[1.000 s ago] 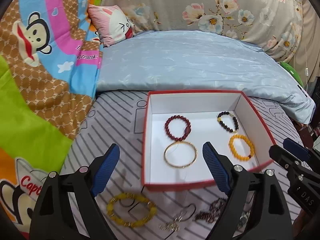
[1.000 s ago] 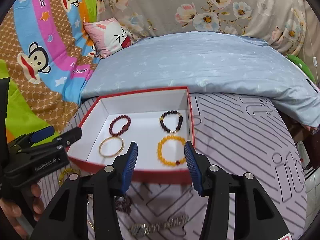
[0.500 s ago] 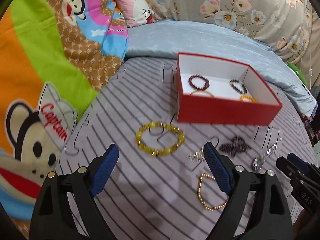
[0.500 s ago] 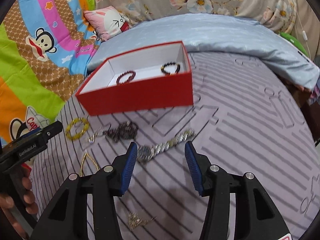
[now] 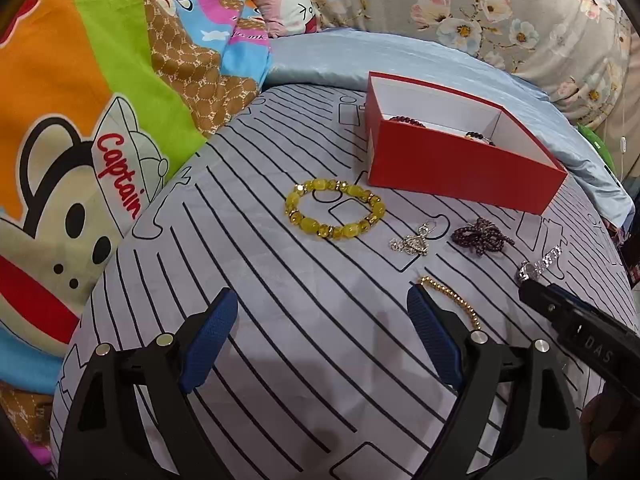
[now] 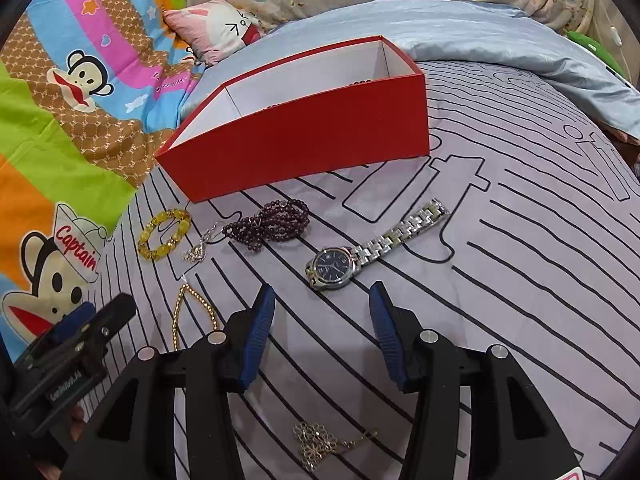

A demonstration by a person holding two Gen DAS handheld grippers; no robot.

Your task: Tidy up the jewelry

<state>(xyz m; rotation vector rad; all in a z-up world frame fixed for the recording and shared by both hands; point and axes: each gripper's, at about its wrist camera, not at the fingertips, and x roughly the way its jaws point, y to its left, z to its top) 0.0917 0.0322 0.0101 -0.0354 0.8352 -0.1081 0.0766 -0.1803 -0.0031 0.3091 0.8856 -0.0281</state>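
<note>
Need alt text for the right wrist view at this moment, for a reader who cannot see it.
The open right gripper hovers over a striped bedspread, pointing at a silver watch with a dark dial. Beyond lie a dark beaded strand, a yellow bead bracelet and a red box; the left gripper enters at lower left.

Black left gripper (image 5: 322, 334) and right gripper (image 6: 322, 326), blue ribbed pads.
</note>
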